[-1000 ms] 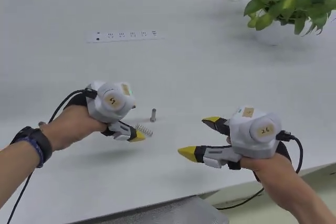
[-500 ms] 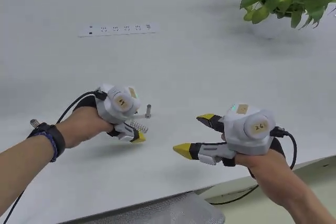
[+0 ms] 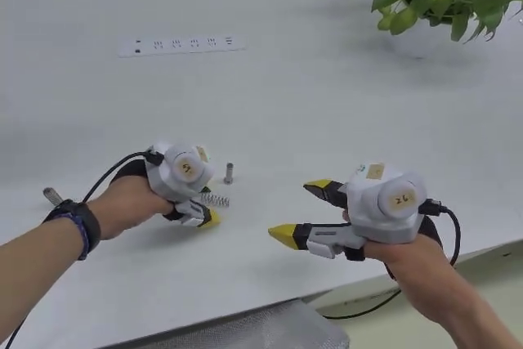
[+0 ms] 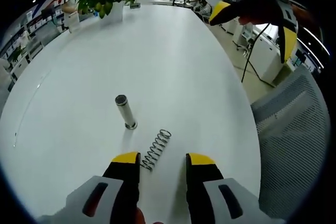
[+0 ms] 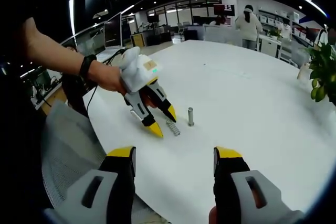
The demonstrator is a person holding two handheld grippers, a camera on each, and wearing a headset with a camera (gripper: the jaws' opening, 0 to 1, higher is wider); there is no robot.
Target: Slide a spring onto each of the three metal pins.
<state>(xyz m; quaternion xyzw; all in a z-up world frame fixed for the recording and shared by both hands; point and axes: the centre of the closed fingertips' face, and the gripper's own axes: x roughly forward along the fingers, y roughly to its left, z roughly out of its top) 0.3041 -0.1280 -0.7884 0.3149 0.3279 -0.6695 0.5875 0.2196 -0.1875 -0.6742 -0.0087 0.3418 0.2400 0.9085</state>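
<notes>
left gripper (image 4: 163,158) is now open, the spring (image 4: 156,149) loose beside the bare pin (image 4: 125,111) (unthreaded yet); right gripper (image 5: 175,153) open, empty

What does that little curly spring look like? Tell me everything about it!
The spring is a small, thin coil of silvery wire that looks like metal. It lies flat on its side on the white table, not on any pin. Its near end sits just ahead of the open left gripper, close to one yellow tip; whether they touch is unclear. Its far end points past the upright metal pin, which stands close beside it but apart.
</notes>
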